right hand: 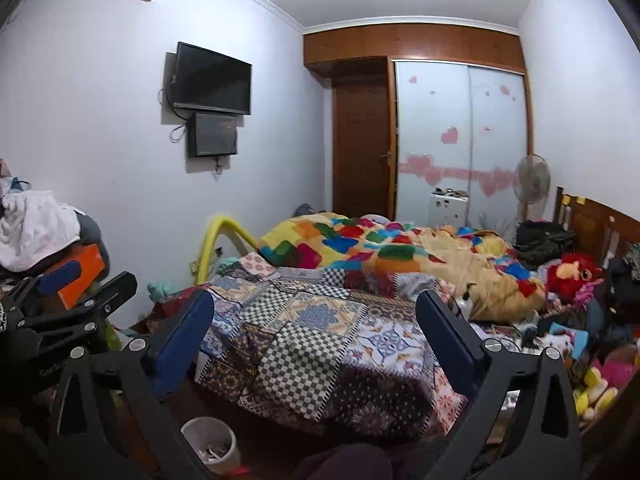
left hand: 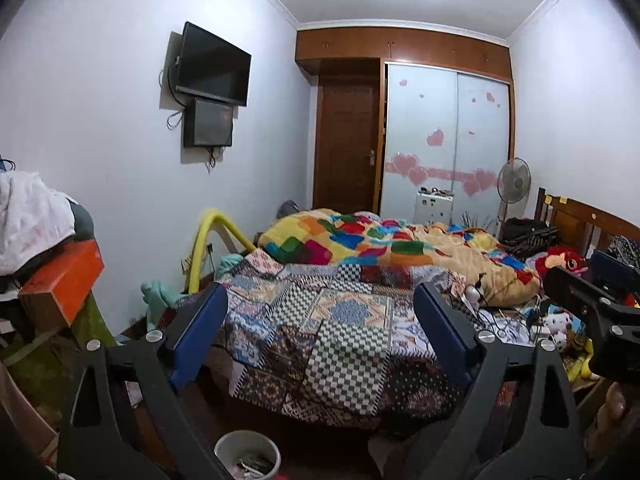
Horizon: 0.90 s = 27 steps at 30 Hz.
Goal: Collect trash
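Above the patchwork bed [left hand: 340, 320], left gripper [left hand: 320, 320] and right gripper [right hand: 316, 328] spread wide, holding nothing.

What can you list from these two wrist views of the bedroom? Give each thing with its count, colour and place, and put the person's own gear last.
Waste bin: 1, white, on the floor at the bed's foot, scraps inside.
Bed cover: 1, patchwork checks, over the bed.
Quilt: 1, multicoloured, heaped farther up the bed.
Television: 1, black, on the left wall.
Smaller screen: 1, dark, under the television.
Wardrobe: 1, pale sliding doors with pink hearts, far wall.
Standing fan: 1, beige, beside the wardrobe.
Orange box: 1, in the left pile.
Left gripper: 1, blue jaws apart, empty.
Right gripper: 1, blue jaws apart, empty.
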Motion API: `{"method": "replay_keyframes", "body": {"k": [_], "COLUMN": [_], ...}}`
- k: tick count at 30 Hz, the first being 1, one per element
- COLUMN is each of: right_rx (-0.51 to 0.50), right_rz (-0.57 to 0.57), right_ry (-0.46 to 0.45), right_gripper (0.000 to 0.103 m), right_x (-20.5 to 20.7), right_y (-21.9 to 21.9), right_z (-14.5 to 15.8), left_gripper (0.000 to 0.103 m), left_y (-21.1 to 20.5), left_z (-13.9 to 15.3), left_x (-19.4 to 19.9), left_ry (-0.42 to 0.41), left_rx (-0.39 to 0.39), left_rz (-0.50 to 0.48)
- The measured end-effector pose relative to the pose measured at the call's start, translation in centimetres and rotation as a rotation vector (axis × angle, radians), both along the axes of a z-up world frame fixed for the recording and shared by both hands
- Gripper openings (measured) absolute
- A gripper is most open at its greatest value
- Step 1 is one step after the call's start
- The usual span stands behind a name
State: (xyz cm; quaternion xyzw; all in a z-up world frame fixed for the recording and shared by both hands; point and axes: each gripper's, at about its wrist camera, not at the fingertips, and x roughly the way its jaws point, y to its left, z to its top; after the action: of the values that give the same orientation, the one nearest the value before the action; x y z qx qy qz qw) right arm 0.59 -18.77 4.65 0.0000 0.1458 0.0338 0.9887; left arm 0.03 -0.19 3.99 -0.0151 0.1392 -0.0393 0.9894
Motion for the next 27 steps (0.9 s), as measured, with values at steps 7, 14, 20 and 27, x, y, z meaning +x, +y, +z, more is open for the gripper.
{"method": "replay_keyframes", "body": {"k": [7, 14, 20, 27], "right_rx": [0.041, 0.043, 0.03, 0.017], "right_rz": [-0.053, -0.051, -0.024, 0.001], "right_ry": [0.032, 0.057, 0.073, 0.085], "right_gripper": [0.102, 0.102, 0.102, 0.102], "right_x": [-2.1, -2.6, -2.9, -3.2], "right_y": [-1.4, -1.5, -0.7, -0.2], "right_z": [-1.1, -1.7, -1.9, -2.2], "left_gripper": [0.095, 0.096, 0.096, 0.096], "left_y": [0.2, 0.5, 0.7, 0.5], "left_z": [-1.2, -2.2, -2.7, -3.0], "left_x": [-1.4, -2.1, -2.3, -2.5], "left_ry": [0.018, 0.031, 0.039, 0.039], "left_rx": [0.001, 0.01, 0.022, 0.031], "left_rz": [-0.02, -0.021, -0.022, -0.021]}}
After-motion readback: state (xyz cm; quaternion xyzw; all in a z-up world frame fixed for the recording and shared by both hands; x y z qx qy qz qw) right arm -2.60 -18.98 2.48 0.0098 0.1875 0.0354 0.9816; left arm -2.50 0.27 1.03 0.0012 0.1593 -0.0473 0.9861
